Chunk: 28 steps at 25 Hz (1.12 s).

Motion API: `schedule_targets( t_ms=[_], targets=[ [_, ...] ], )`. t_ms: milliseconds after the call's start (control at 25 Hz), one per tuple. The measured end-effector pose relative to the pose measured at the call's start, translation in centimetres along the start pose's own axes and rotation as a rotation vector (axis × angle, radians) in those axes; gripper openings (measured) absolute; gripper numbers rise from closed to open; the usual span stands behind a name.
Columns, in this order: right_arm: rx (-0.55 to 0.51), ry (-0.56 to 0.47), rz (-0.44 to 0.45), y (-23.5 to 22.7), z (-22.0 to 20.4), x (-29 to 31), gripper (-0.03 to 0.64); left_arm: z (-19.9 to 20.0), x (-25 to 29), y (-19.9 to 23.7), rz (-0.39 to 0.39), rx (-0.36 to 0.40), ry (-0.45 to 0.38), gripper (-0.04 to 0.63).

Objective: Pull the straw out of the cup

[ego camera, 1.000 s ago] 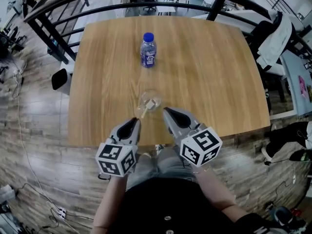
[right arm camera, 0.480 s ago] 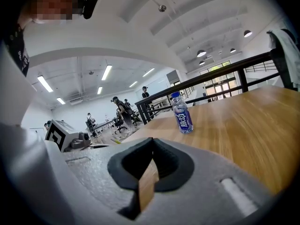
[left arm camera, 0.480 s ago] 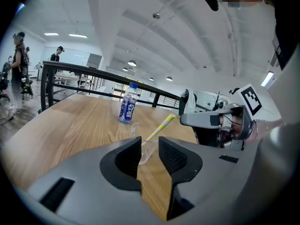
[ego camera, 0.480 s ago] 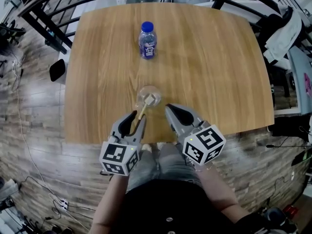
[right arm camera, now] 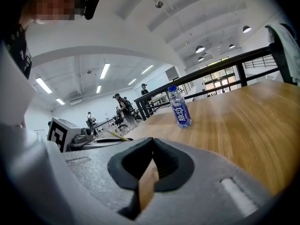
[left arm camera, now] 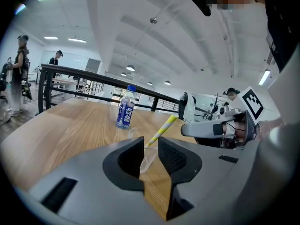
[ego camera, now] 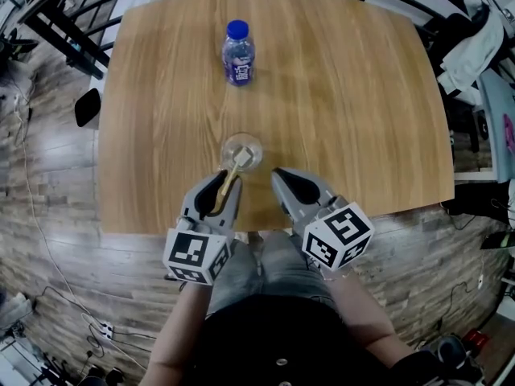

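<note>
Leaning out of the cup [ego camera: 241, 153], the straw [ego camera: 233, 175] slants toward us over the near rim. Its lower end sits inside the clear cup and its upper end lies between the jaws of the left gripper [ego camera: 228, 182]. In the left gripper view we see the straw [left arm camera: 161, 129] striped yellow and white, running down into that gripper's narrow gap. The jaws stand slightly apart. The straw touches the left-hand one, and we cannot see it pinched from both sides. Through the same gap the cup [left arm camera: 146, 161] shows. We cannot tell whether it holds anything besides the straw.

The cup stands on the table [ego camera: 346, 95] near its front edge. The right gripper [ego camera: 278, 174] sits just right of the cup, apart from it. In its own view the right gripper [right arm camera: 151, 142] has its jaws pressed together with nothing between them.

Well behind the cup a bottle [ego camera: 238, 52] with a blue cap and label stands upright. We cannot make out its contents.

Only the head view gives us the cup's round rim from above. The right gripper view shows the straw [right arm camera: 116, 135] as a thin yellow line over the left gripper, with people [right arm camera: 123, 109] beside a railing [right arm camera: 206, 71] beyond. The left gripper view shows the right gripper across the table.
</note>
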State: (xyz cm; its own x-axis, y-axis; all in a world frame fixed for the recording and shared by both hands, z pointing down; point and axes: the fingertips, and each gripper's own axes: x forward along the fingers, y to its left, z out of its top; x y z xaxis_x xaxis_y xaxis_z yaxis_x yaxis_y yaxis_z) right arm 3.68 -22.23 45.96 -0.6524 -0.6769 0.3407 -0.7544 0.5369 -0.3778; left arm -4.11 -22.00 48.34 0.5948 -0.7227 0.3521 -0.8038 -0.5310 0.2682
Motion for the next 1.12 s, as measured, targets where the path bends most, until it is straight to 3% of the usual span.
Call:
schedule_targets(
  t_ms=[400,1120],
  targets=[
    [0.001,-0.007,0.002,0.0,0.0,-0.3,-0.002,0.9,0.0,0.9,0.026,-0.017,-0.017,0.040],
    [-0.026,-0.063,0.049,1.0,3.1,-0.1,-0.002,4.7,-1.7,1.9,0.027,-0.120,-0.075,0.035]
  ],
)
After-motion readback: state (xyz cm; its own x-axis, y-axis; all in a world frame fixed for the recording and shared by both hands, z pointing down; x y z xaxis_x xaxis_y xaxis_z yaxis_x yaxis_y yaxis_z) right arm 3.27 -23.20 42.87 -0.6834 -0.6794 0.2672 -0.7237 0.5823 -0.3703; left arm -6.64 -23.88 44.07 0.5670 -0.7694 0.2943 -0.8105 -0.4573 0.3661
